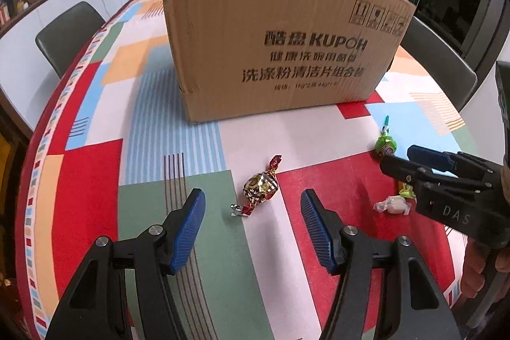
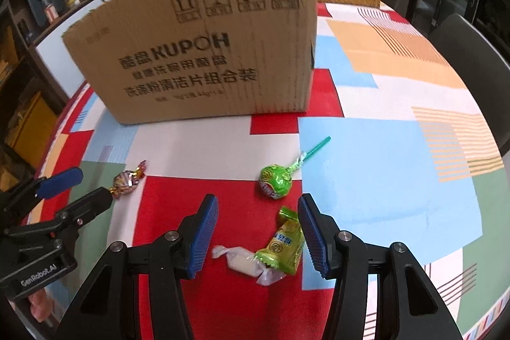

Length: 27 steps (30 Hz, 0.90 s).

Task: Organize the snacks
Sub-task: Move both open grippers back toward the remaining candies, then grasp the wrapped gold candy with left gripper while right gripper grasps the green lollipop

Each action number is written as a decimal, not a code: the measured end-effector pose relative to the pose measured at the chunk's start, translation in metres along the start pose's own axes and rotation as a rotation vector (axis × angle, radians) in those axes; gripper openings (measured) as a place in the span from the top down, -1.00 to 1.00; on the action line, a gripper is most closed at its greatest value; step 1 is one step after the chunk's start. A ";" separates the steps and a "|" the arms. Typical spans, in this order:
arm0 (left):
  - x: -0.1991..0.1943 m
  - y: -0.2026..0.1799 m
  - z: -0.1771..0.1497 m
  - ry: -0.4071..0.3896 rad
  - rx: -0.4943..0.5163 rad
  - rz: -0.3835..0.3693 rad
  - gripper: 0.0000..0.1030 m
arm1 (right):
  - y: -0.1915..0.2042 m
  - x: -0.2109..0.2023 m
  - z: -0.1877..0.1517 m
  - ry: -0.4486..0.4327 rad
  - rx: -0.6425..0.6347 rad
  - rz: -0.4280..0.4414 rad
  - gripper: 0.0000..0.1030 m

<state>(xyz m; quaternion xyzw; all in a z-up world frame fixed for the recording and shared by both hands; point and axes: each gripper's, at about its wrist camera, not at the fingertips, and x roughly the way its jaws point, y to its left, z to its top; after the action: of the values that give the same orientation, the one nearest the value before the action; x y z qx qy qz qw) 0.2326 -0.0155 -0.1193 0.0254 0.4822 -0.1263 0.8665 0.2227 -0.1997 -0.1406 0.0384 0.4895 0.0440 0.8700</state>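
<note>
Tabletop: foil candy lies just ahead between spread left tongs.

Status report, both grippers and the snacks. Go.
Left gripper open, lined up on foil candy. Right gripper open over white candy. Nothing in the way.

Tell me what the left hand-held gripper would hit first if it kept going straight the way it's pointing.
Probably the gold-and-red foil-wrapped candy, lying on the table just ahead of the open left hand-held gripper. Beyond it stands the brown cardboard box. Depth is uncertain.
</note>
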 end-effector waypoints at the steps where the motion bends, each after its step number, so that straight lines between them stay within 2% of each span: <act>1: 0.003 0.000 0.000 0.005 -0.002 -0.002 -0.18 | -0.001 0.002 0.001 0.003 0.007 0.001 -0.03; 8: 0.019 0.005 0.005 0.035 -0.033 -0.018 -0.07 | -0.006 0.012 0.008 0.006 0.027 -0.017 -0.03; 15: 0.033 0.005 0.008 0.063 -0.044 -0.033 0.19 | -0.007 0.022 0.009 0.019 0.042 -0.026 -0.02; 17: 0.035 0.003 0.008 0.069 -0.043 -0.035 0.20 | -0.008 0.024 0.010 0.022 0.047 -0.026 -0.01; 24: 0.037 -0.008 0.011 0.075 -0.023 -0.058 0.50 | -0.010 0.026 0.011 0.016 0.048 -0.031 0.20; 26: 0.037 -0.012 0.012 0.077 -0.016 -0.069 0.52 | -0.010 0.027 0.013 0.015 0.045 -0.035 0.38; 27: 0.037 -0.014 0.012 0.077 -0.013 -0.078 0.52 | -0.011 0.028 0.013 0.016 0.043 -0.031 0.41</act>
<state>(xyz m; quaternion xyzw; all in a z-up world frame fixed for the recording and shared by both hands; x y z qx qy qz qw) 0.2580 -0.0384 -0.1428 0.0059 0.5168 -0.1557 0.8418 0.2487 -0.2082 -0.1585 0.0493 0.4977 0.0202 0.8657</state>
